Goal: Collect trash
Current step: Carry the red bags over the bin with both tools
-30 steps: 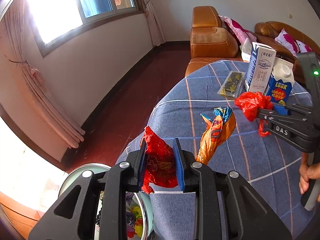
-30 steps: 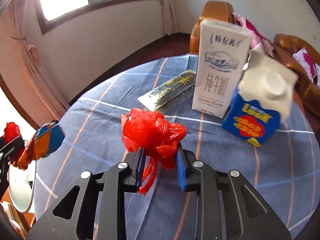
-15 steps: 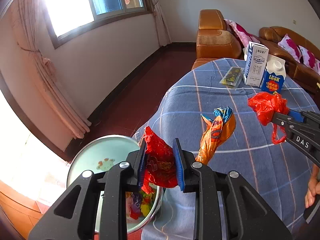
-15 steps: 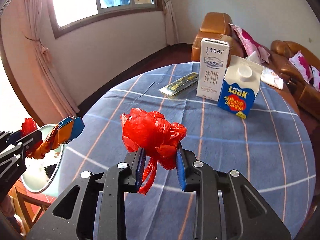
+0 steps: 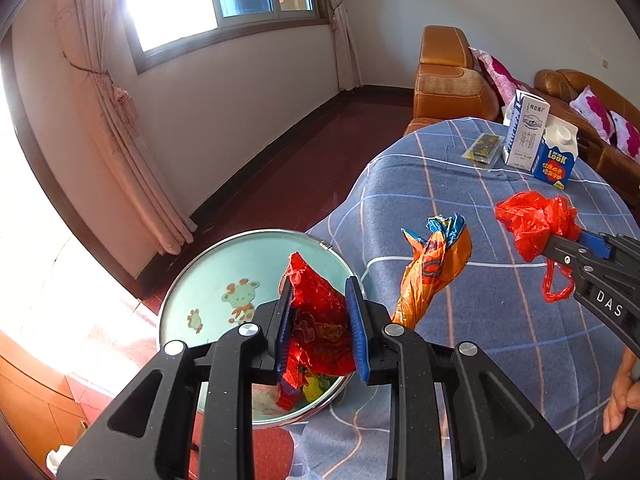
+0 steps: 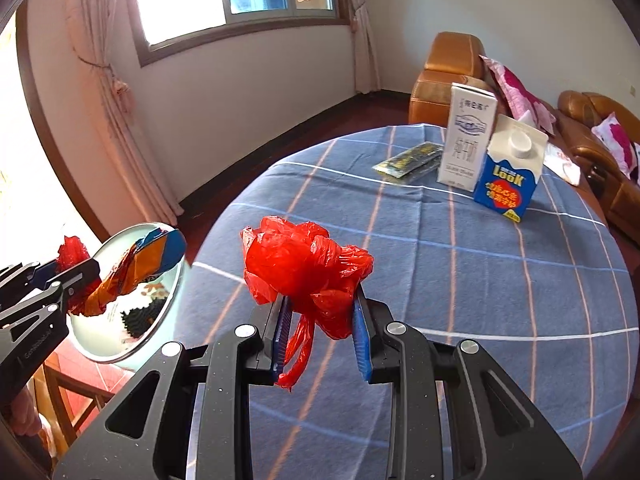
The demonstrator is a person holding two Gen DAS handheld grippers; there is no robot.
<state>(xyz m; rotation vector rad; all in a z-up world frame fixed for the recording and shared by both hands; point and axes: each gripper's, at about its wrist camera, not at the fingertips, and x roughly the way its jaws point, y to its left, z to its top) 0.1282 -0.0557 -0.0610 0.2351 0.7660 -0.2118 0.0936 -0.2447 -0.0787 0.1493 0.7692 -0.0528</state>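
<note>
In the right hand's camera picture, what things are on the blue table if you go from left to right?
Dark snack packet → tall white milk carton → blue and white LOOK carton.

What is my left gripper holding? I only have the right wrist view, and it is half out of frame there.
Observer: A crumpled red wrapper, clamped between the left gripper's pads.
Operator: Where is it relative to the bin?
Observer: In the left wrist view the wrapper hangs in front of the bin's opening, near the rim on the table side, so it looks to be above it.
Operator: Is the bin empty?
Observer: No, colourful scraps show inside it, just below the wrapper.
</note>
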